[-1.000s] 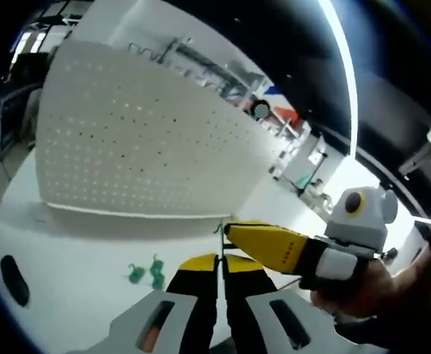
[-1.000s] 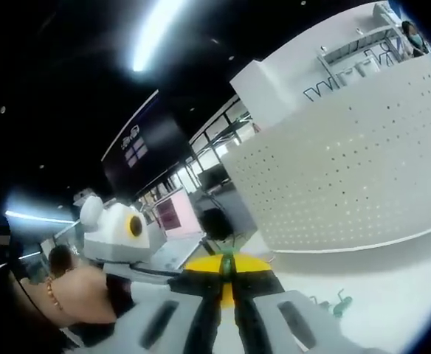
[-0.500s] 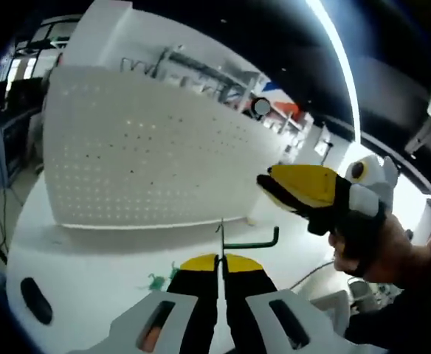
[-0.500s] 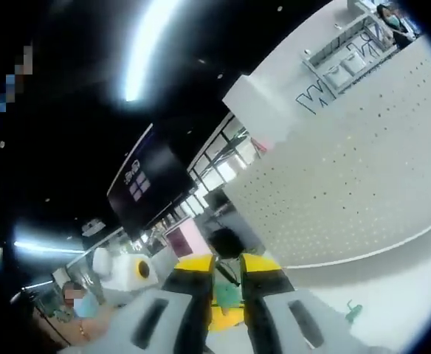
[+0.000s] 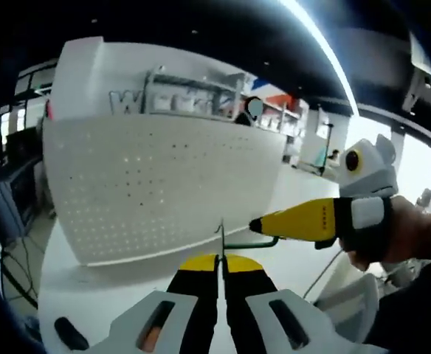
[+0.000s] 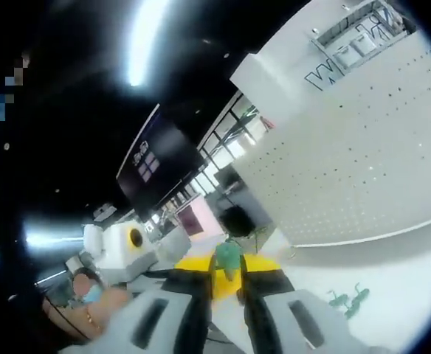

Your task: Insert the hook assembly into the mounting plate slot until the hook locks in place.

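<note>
Left gripper view: left tongs (image 5: pixel 221 259) pinch a thin green wire hook (image 5: pixel 249 240); right tongs (image 5: pixel 254 226), apparently shut, touch it.

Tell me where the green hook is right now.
In the left gripper view the green hook sits just above the left gripper, which is shut on it, in front of the white pegboard, with the right gripper touching its far end.

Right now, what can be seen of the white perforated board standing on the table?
The perforated board is a white panel, seemingly sheet metal or plastic, dotted with regular rows of small holes. It stands upright on the white table, its bottom edge resting on the surface. Nothing hangs on it. In the left gripper view it sits beyond the left gripper; in the right gripper view the same board fills the upper right. No gripper touches it.
</note>
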A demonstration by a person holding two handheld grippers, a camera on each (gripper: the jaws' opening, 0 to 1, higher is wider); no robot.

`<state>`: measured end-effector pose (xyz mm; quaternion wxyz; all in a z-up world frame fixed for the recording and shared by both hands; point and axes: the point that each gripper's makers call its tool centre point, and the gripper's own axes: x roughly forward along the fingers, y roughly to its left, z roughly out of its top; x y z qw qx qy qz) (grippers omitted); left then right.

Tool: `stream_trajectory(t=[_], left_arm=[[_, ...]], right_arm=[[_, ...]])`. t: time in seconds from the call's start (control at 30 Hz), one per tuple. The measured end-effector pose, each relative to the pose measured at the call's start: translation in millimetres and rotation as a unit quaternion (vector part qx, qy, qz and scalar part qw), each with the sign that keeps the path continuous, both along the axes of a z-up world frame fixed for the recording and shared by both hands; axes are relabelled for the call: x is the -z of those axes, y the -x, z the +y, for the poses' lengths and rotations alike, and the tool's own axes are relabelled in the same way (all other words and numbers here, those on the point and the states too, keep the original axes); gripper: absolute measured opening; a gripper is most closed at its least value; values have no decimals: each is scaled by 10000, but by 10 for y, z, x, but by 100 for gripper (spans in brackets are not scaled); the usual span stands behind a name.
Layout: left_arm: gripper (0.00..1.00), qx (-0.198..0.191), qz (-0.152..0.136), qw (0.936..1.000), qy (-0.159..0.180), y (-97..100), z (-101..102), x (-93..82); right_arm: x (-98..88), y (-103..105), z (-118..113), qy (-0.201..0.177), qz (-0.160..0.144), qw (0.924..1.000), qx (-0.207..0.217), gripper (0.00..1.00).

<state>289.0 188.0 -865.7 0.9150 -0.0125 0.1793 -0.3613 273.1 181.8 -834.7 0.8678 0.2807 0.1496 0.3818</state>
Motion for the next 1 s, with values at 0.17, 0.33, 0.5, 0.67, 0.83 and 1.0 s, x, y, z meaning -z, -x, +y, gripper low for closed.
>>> stream_trajectory(t=[0.17, 0.33, 0.5, 0.67, 0.83, 1.0], left_arm=[[1, -92, -183, 9997, -129, -30, 9, -21], [1, -21, -386, 9990, -203, -22, -34, -75], [1, 29, -542, 9982, -270, -30, -58, -118], [1, 24, -607, 9979, -235, -20, -55, -154], [1, 27, -535, 9984, -201, -30, -55, -123], [2, 85, -564, 9980, -283, -22, -43, -96]], right_arm=[[-6, -33, 1, -257, 147, 9995, 59, 9], [-11, -42, 36, -100, 41, 9999, 5, 7], [-21, -37, 39, -140, 59, 9999, 32, 6], [-35, -38, 26, -168, 47, 9998, 80, 3], [-3, -65, 21, -81, 22, 9998, 171, 2], [23, -57, 43, -7, -8, 9997, 224, 1]])
